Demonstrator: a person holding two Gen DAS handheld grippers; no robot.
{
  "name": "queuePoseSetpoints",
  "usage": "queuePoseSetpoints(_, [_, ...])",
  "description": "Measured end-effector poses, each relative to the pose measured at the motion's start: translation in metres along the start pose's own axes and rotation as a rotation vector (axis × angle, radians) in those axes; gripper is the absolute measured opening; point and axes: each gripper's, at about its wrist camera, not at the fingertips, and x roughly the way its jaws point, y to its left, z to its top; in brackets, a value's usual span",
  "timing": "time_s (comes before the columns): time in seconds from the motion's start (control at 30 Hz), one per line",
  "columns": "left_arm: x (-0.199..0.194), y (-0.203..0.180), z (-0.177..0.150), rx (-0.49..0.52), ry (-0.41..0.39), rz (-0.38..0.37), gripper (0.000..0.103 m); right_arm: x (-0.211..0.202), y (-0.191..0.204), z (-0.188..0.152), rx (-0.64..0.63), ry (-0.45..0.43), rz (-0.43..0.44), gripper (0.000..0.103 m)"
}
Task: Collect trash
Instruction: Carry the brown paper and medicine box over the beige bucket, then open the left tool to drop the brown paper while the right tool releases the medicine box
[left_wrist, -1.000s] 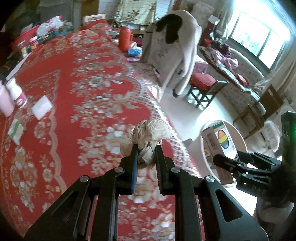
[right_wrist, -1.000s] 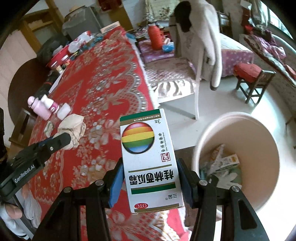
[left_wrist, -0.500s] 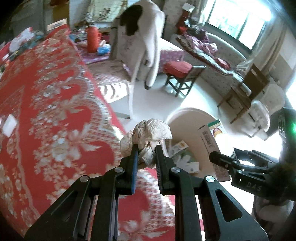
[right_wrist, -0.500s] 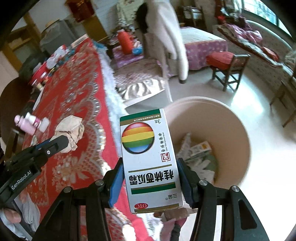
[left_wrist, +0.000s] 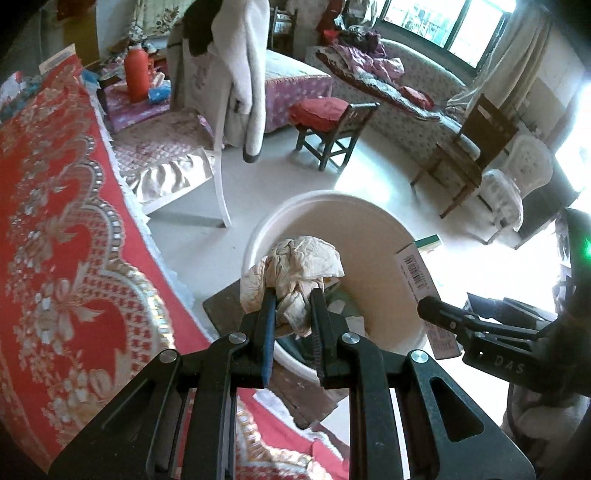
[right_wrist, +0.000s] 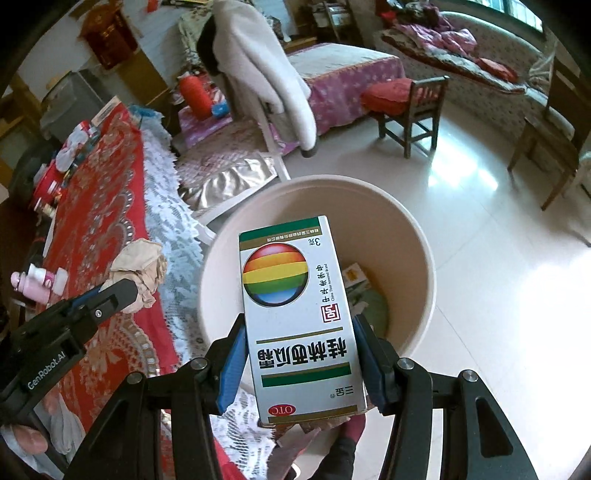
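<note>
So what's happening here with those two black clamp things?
A person is clearing trash with a hand-held gripper in each hand. The left gripper has its jaws shut on a crumpled paper wad; the right gripper is clamped on a medicine box. Both hang above a beige trash bin on the floor beside the red-clothed table, nothing dropped yet.

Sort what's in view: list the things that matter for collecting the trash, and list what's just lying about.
Job:
left gripper, shut on the crumpled paper
right gripper, shut on the medicine box
beige bin, some trash inside

Lying about:
pink bottle
red flask
white coat
red-cushioned chair
</note>
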Motion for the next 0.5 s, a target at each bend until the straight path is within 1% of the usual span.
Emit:
queuePoseSetpoints(0.3, [0.028, -0.011, 0.005, -0.005, 0.043, -0.008, 0.015, 0.012, -0.023, 0.003, 0.028, 0.033, -0.005, 0.053])
queuePoseSetpoints(0.5, [0.042, -0.011, 0.004, -0.023, 0.072, -0.008, 0.015, 0.02, -0.025, 0.004, 0.027, 0.053, -0.002, 0.053])
